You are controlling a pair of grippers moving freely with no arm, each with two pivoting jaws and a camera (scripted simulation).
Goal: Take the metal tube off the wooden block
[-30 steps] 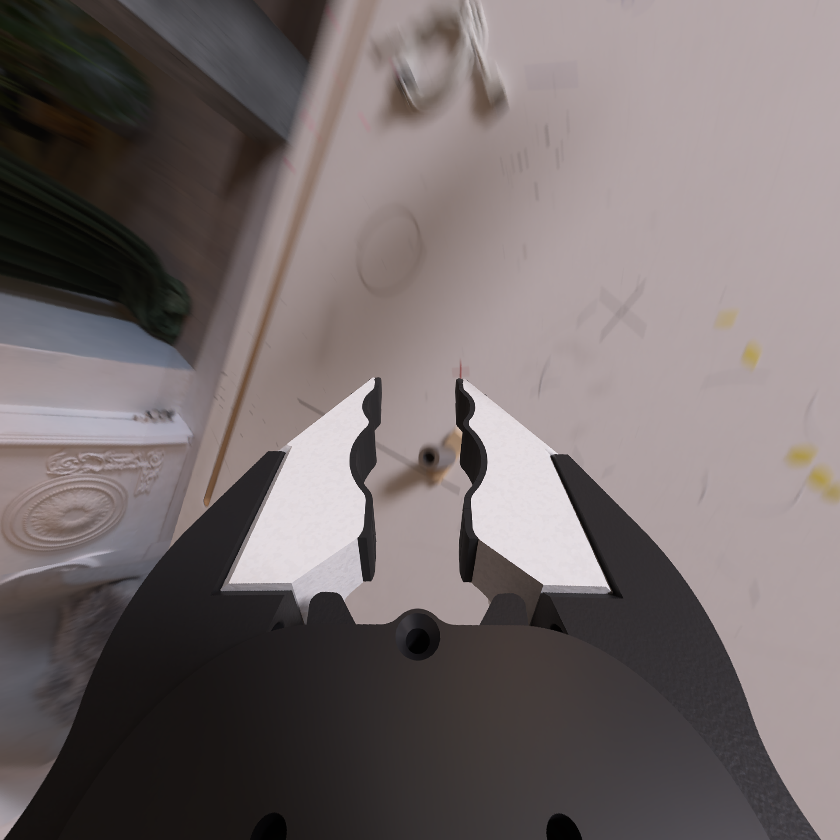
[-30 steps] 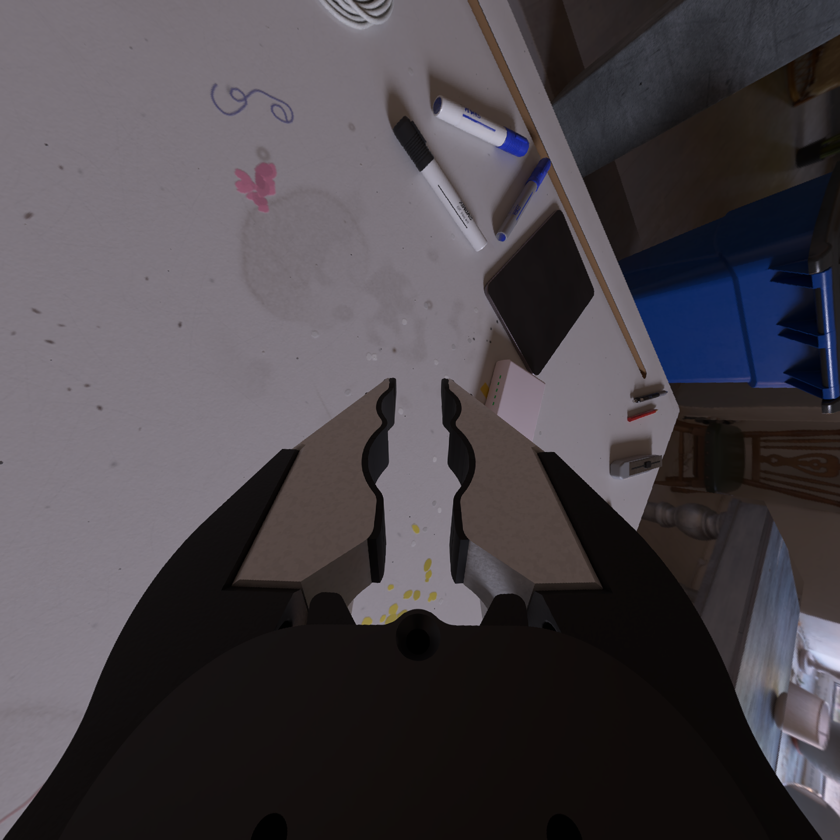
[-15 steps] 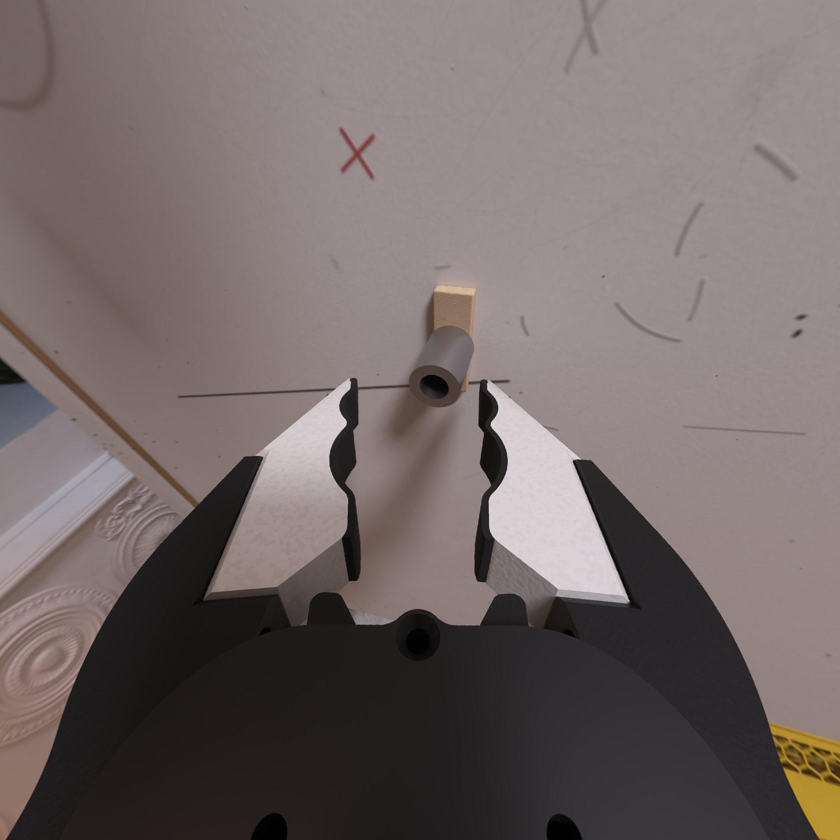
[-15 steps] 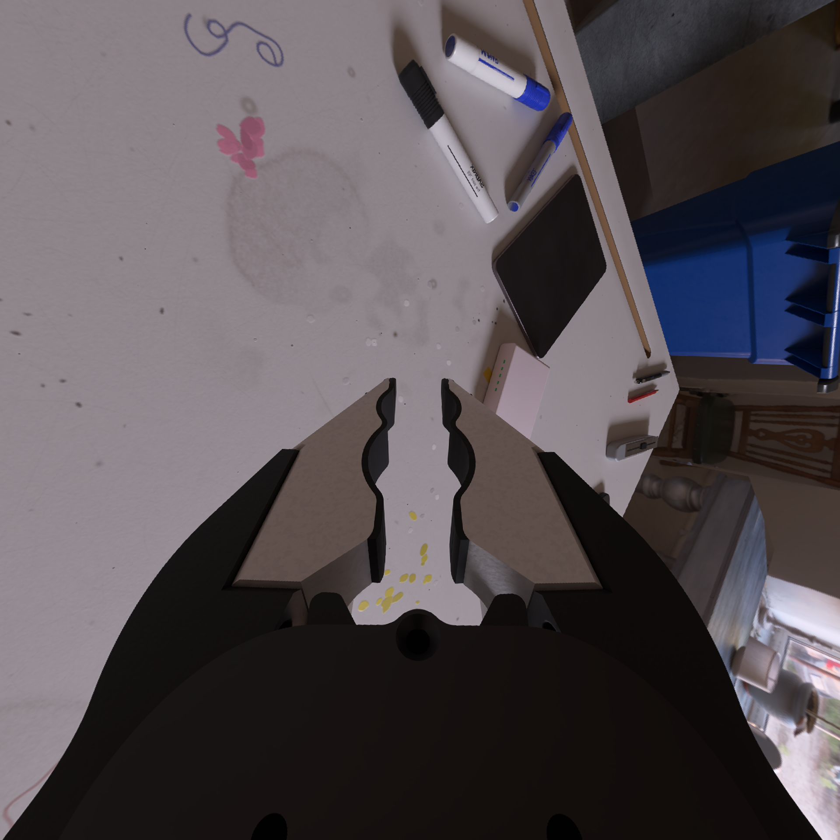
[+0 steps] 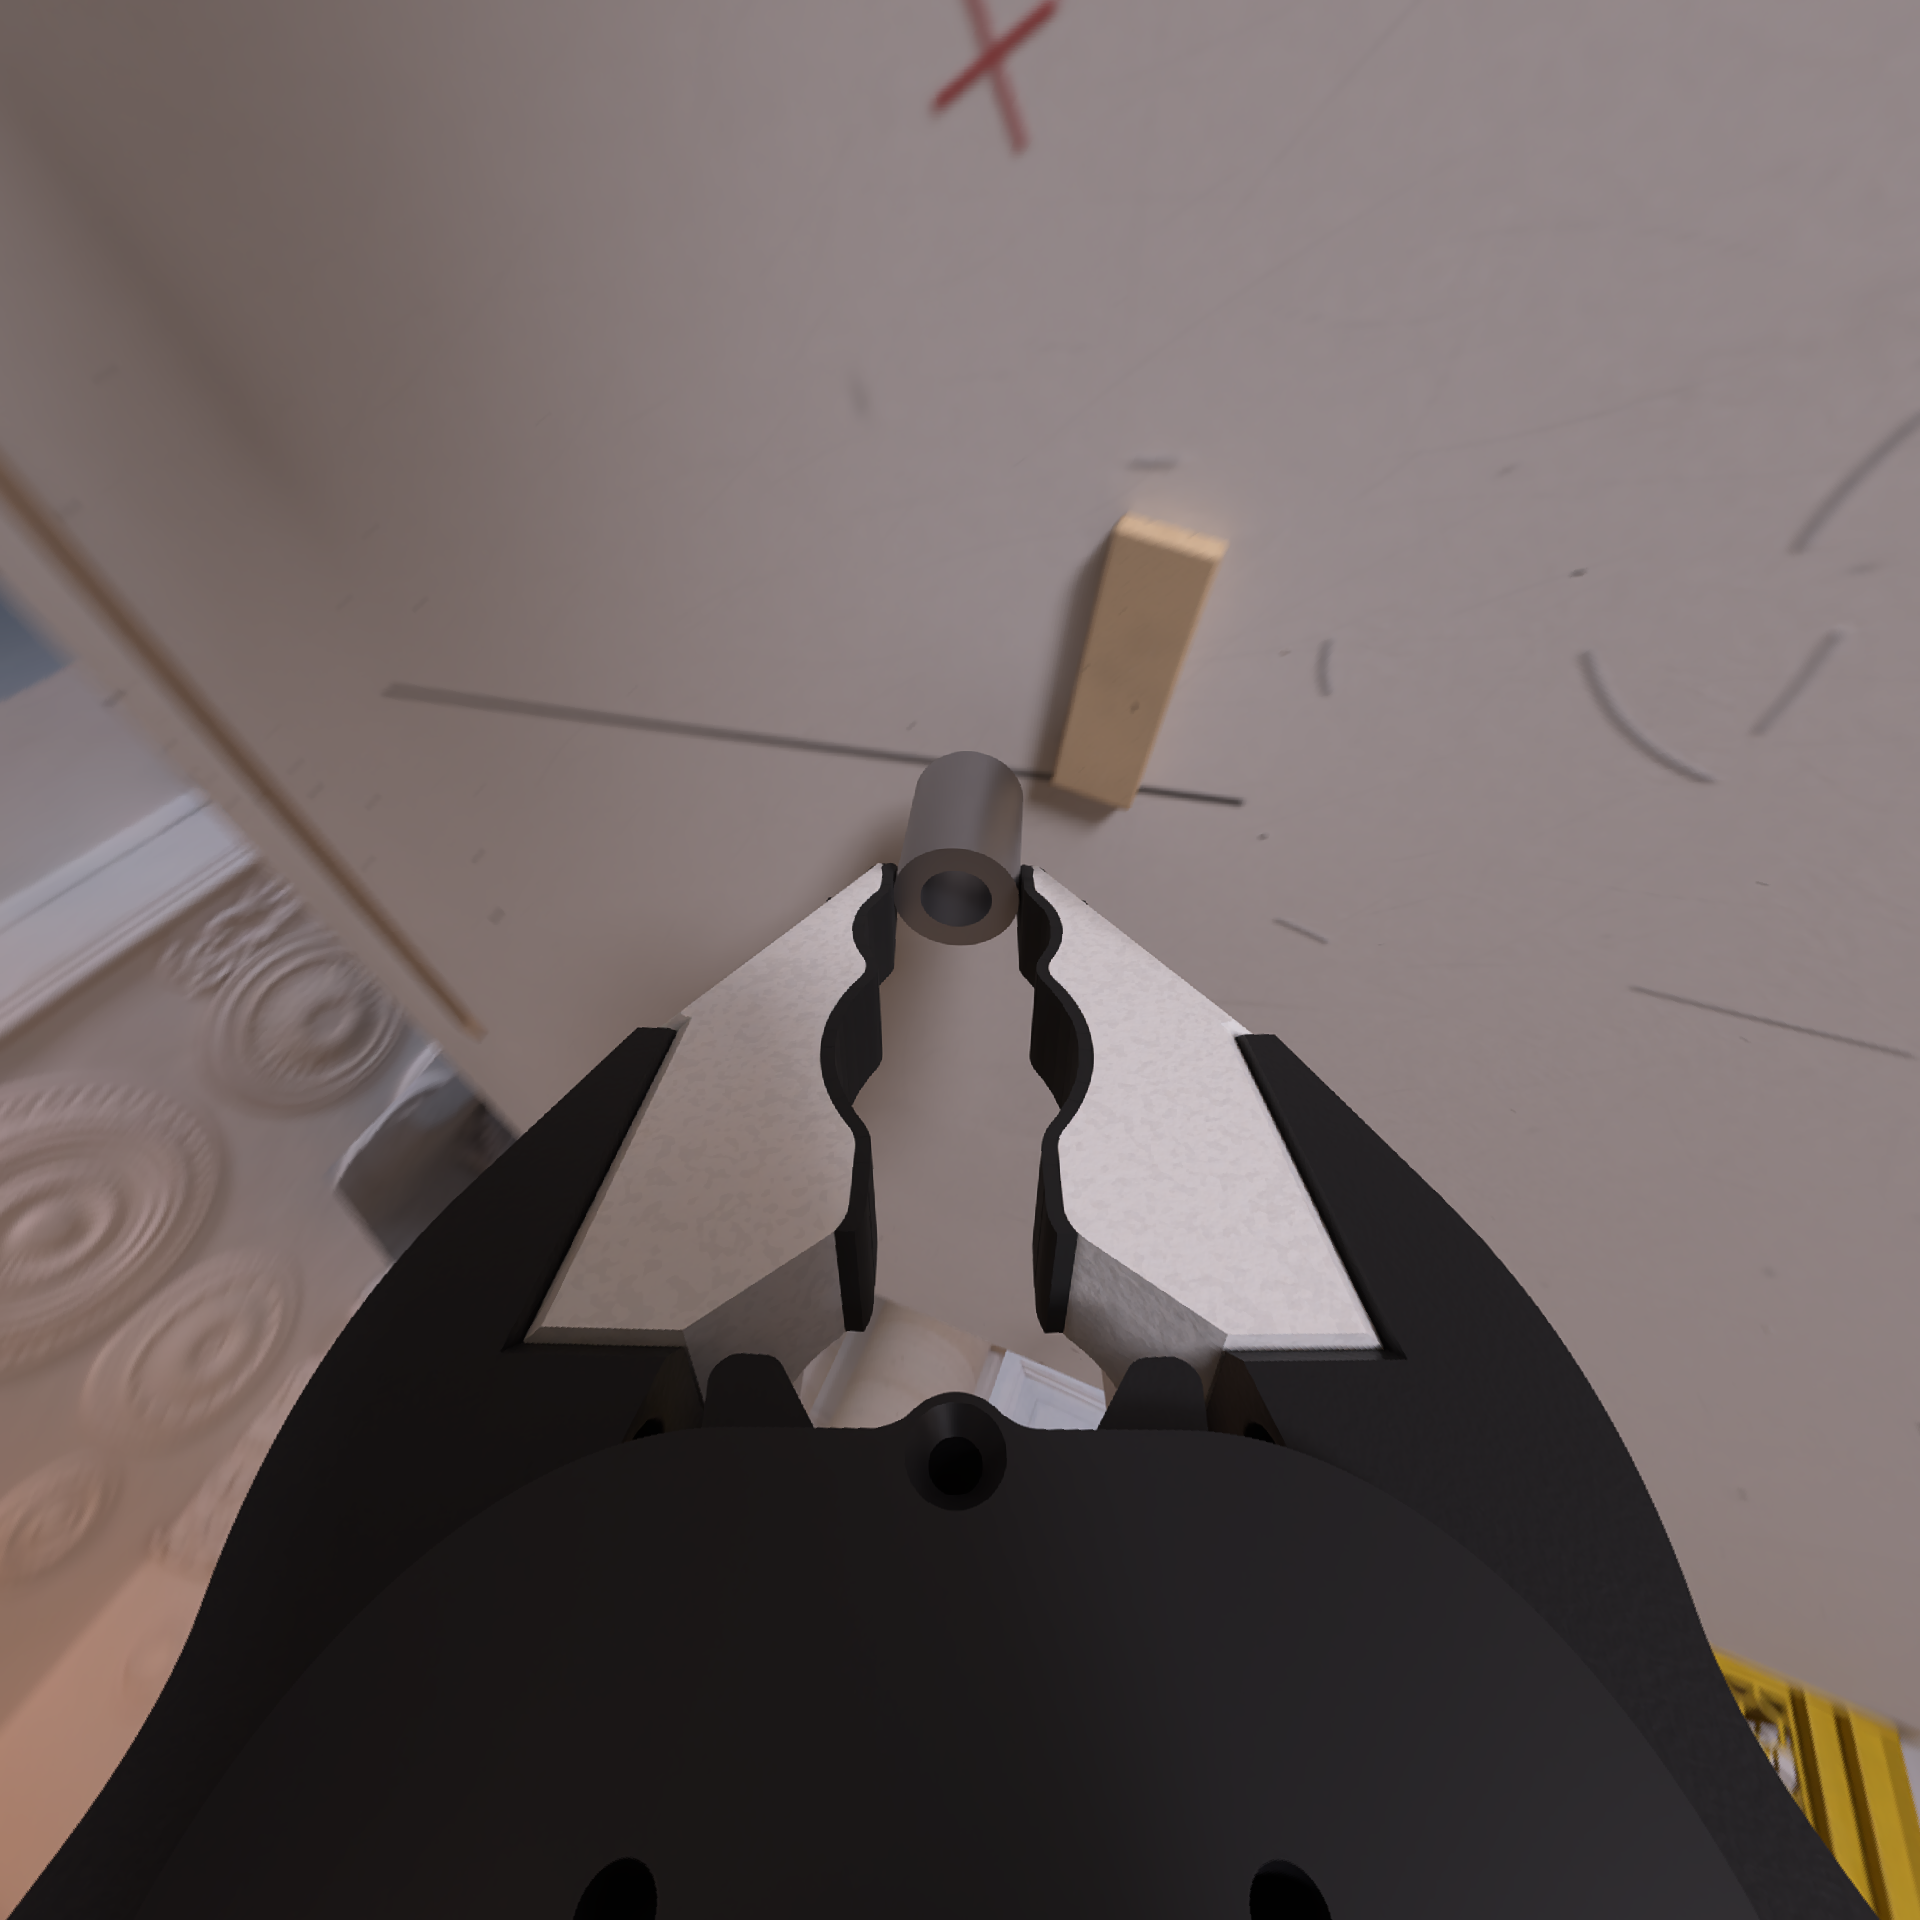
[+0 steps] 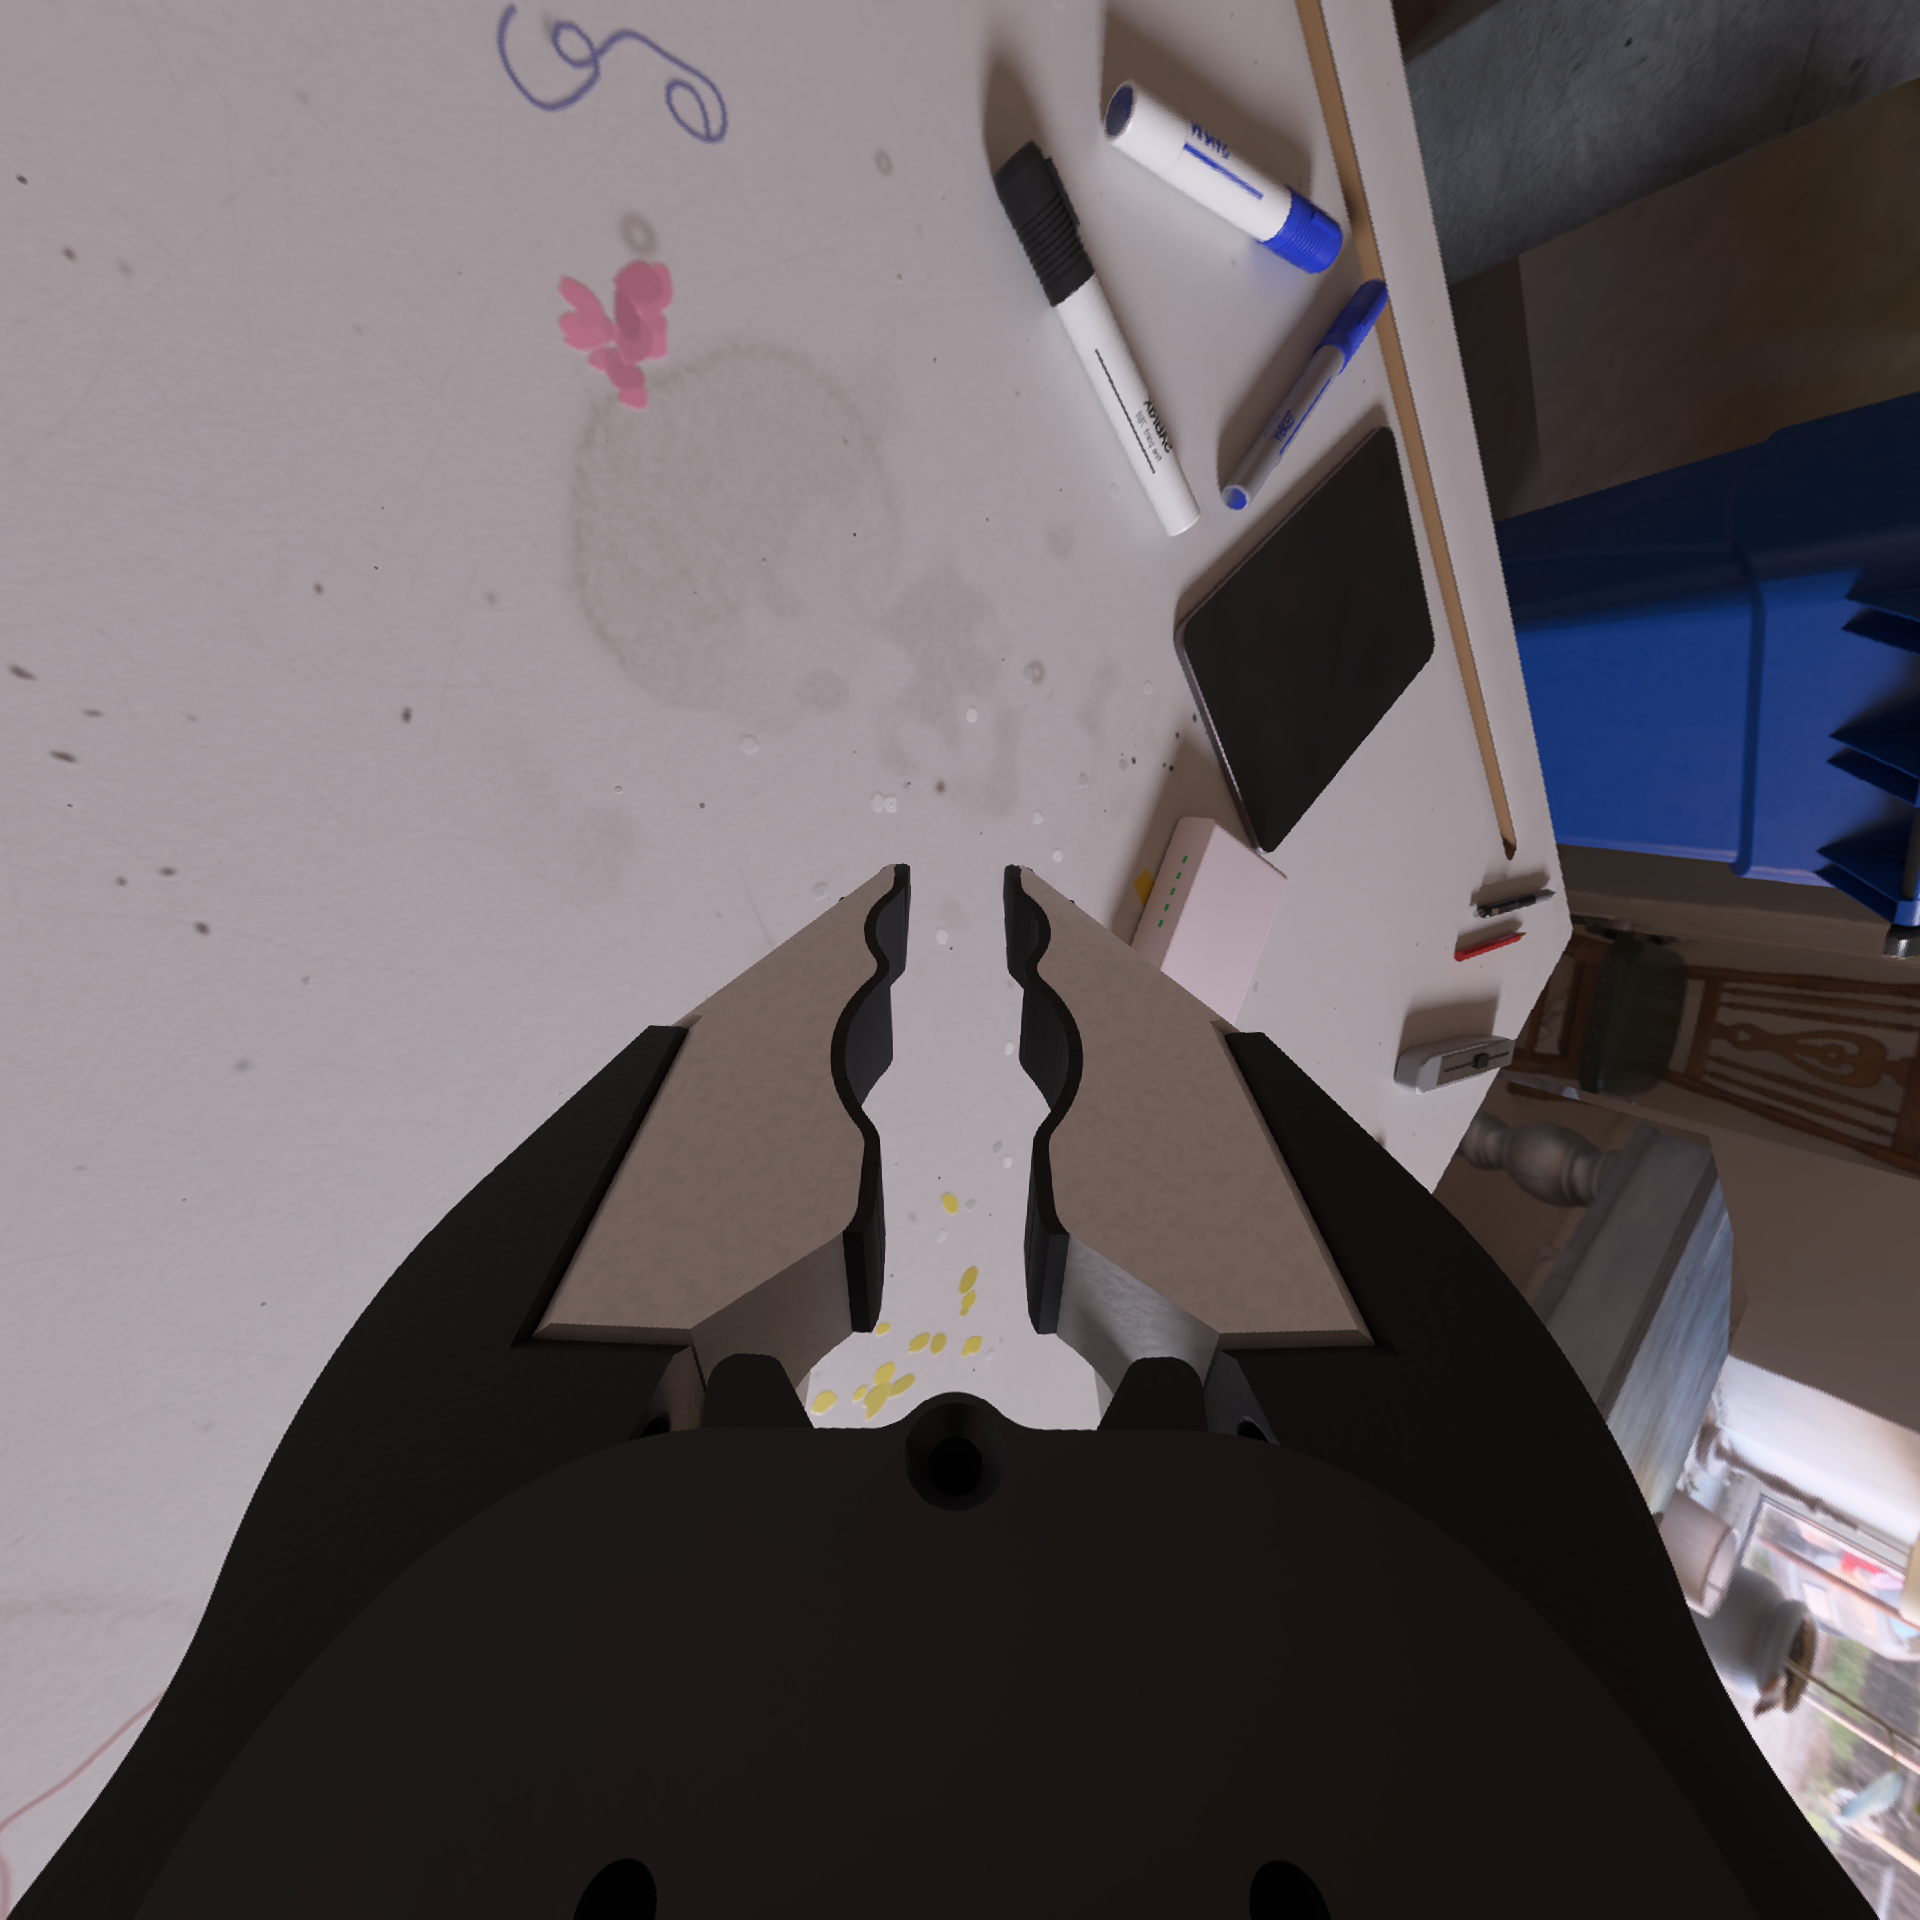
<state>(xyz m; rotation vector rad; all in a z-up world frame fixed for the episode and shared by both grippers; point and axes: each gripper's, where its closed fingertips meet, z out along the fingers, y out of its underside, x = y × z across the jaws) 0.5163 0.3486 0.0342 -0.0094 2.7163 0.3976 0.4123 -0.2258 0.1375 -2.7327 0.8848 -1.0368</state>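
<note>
In the left wrist view, my left gripper (image 5: 956, 899) is shut on the grey metal tube (image 5: 961, 831). Its fingertips (image 5: 883, 904) press on both sides of the tube's near open end. The pale wooden block (image 5: 1138, 675) lies flat on the table just beyond and to the right, apart from the tube. In the right wrist view, my right gripper (image 6: 956, 883) hangs over another part of the table with a narrow gap between its fingers and nothing in it. The tube and block do not show in that view.
The left view shows a red cross mark (image 5: 992, 73) farther on, the table edge (image 5: 239, 748) at left and a yellow object (image 5: 1829, 1756) at lower right. The right view shows markers (image 6: 1096, 332) (image 6: 1216, 171), a pen (image 6: 1304, 395), a black tablet (image 6: 1309, 634), a white box (image 6: 1210, 909) and a blue bin (image 6: 1704, 665) off the table.
My left gripper moved in and closed on the tube, which now sits left of the block instead of standing on it. The right gripper drifted slightly and kept its gap.
</note>
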